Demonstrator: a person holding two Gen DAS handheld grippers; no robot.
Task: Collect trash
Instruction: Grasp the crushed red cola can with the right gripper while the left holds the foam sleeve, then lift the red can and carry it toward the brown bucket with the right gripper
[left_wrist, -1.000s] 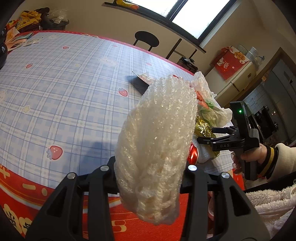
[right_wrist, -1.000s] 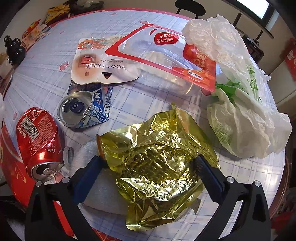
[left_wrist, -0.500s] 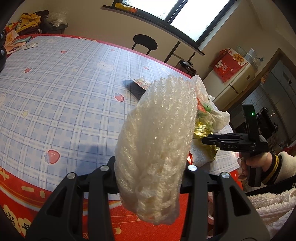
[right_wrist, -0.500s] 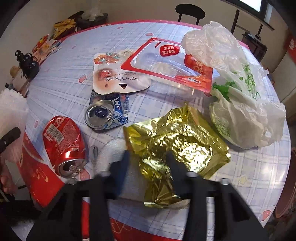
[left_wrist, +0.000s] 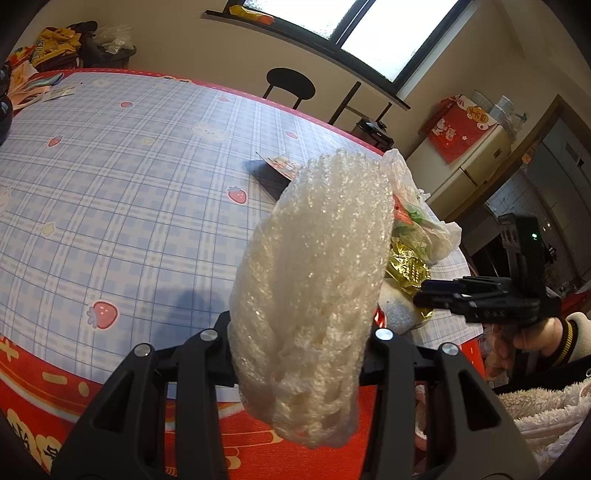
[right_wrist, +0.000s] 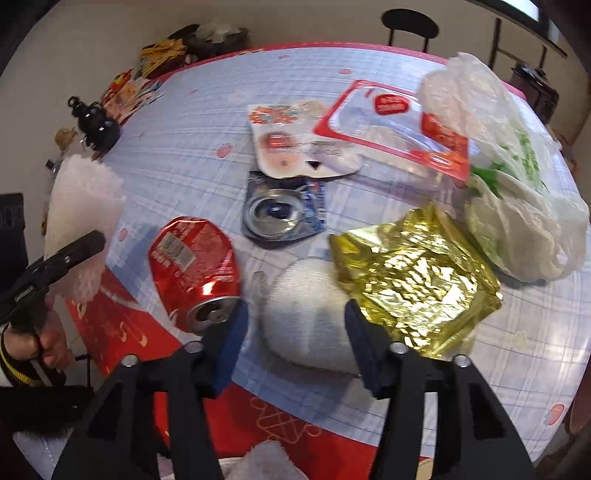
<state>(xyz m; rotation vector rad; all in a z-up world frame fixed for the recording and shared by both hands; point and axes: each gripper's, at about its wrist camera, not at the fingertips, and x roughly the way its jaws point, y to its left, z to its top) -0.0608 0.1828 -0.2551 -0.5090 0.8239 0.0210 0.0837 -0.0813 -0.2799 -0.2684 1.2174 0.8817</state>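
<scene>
Tablecloth's cluttered: right gripper (right_wrist: 293, 325), jaws just reopening, empty above foam (right_wrist: 306, 314); left gripper (left_wrist: 297, 334) pinching wrap (left_wrist: 314, 280), could slip.

**Black claws, fleecy sleeves**

Both claws are matte black plastic with round silver screws at the joints. The right claw (right_wrist: 293, 325) has blue pads on its fingers (right_wrist: 229, 339); seen from the left claw (left_wrist: 299, 354), its body shows a small green light. The person wears a cream fleecy sleeve (left_wrist: 546, 402) with a dark, yellow-striped cuff (left_wrist: 567, 338).
</scene>
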